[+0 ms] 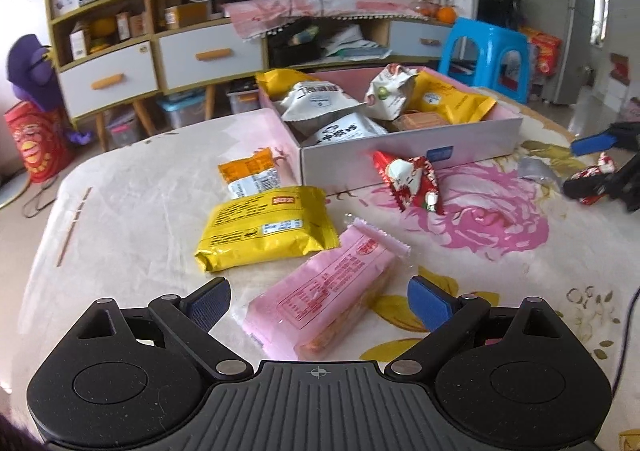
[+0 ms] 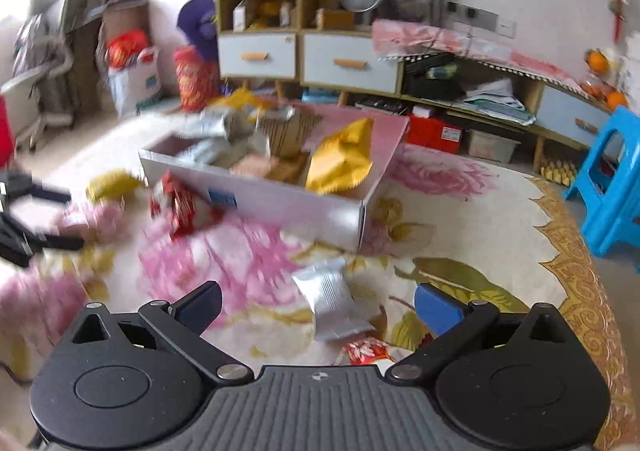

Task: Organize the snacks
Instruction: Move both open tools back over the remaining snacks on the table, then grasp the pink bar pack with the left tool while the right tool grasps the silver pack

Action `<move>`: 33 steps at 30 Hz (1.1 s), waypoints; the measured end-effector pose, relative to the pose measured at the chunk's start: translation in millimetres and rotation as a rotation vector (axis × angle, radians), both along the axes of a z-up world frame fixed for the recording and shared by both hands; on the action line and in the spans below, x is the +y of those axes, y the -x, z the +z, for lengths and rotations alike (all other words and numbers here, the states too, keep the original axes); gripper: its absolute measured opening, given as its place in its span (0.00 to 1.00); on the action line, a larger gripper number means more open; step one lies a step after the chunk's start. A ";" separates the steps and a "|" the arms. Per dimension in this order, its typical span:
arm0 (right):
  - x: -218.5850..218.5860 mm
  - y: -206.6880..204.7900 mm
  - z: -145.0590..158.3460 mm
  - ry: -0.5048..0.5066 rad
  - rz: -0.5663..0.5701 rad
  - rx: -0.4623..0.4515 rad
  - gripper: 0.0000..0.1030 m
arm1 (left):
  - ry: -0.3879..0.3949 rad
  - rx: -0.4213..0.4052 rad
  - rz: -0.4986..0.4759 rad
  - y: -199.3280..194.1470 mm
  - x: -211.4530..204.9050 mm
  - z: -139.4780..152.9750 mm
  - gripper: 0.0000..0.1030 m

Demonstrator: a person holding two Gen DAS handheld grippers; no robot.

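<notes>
My left gripper (image 1: 319, 301) is open, its blue pads on either side of a pink snack packet (image 1: 326, 301) lying on the floral cloth. Beyond it lie a yellow packet (image 1: 266, 227), an orange-and-white packet (image 1: 251, 175) and a red-and-white packet (image 1: 412, 181). A shallow white box (image 1: 400, 149) holds several snack packets. My right gripper (image 2: 318, 307) is open over a silver packet (image 2: 332, 301), with a small red packet (image 2: 366, 351) just below it. The right gripper also shows at the right edge of the left wrist view (image 1: 600, 167). The box (image 2: 280, 203) appears blurred in the right wrist view.
The table (image 1: 140, 187) has a floral cloth. A thin wooden stick (image 1: 74, 225) lies near its left edge. A blue plastic stool (image 1: 484, 51) stands behind the table on the right, and low cabinets (image 1: 160, 63) line the back wall.
</notes>
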State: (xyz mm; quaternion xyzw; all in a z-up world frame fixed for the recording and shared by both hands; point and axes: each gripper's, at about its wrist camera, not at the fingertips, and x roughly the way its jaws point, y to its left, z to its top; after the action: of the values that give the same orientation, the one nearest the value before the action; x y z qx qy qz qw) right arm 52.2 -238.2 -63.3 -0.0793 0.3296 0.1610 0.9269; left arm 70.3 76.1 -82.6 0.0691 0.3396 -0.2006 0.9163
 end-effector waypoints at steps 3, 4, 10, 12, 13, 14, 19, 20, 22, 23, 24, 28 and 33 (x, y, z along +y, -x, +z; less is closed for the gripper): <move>-0.9 -5.9 -5.0 0.002 0.015 0.017 0.93 | 0.031 0.016 -0.027 -3.7 1.3 -1.1 0.94; -0.9 -8.6 -6.0 0.000 0.019 0.023 0.93 | 0.039 0.024 -0.033 -5.6 1.0 -1.4 0.94; 6.8 -17.9 -12.3 0.014 0.060 0.045 0.92 | 0.083 0.069 -0.077 -5.9 -0.3 -2.2 0.93; 8.7 -21.2 -15.4 0.022 0.072 0.056 0.90 | 0.094 0.084 -0.098 -3.5 -2.8 -2.7 0.93; 9.0 -21.4 -16.1 0.018 0.078 0.056 0.89 | 0.096 0.089 -0.107 -1.8 -4.5 -3.0 0.93; 9.0 -21.8 -16.1 0.008 0.082 0.056 0.88 | 0.095 0.092 -0.115 -0.4 -6.4 -3.3 0.93; 12.2 -23.9 -15.1 -0.031 0.097 0.078 0.78 | 0.091 0.093 -0.115 4.6 -16.3 -3.2 0.91; 13.7 -23.6 -14.4 -0.032 0.103 0.080 0.77 | 0.095 0.092 -0.102 4.8 -17.4 -2.9 0.91; 16.6 -21.5 -12.8 -0.035 0.123 0.084 0.70 | 0.111 0.095 -0.082 4.7 -17.8 -2.4 0.89; 17.5 -20.2 -12.4 -0.037 0.133 0.085 0.69 | 0.116 0.098 -0.073 4.4 -18.3 -2.0 0.88; 18.8 -19.0 -11.8 -0.037 0.142 0.085 0.66 | 0.120 0.099 -0.060 4.5 -18.9 -2.0 0.88; 23.3 -14.3 -10.3 -0.040 0.164 0.087 0.58 | 0.135 0.102 -0.026 4.6 -19.2 -0.1 0.81; 26.9 -11.6 -8.3 -0.052 0.175 0.088 0.46 | 0.153 0.108 0.019 3.7 -19.0 1.4 0.74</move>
State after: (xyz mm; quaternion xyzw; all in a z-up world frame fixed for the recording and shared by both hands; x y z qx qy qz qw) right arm 63.9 -211.3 -71.6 -0.0767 0.3577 0.2531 0.8956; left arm 66.7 57.1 -81.2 -0.0151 0.3727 -0.2204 0.9013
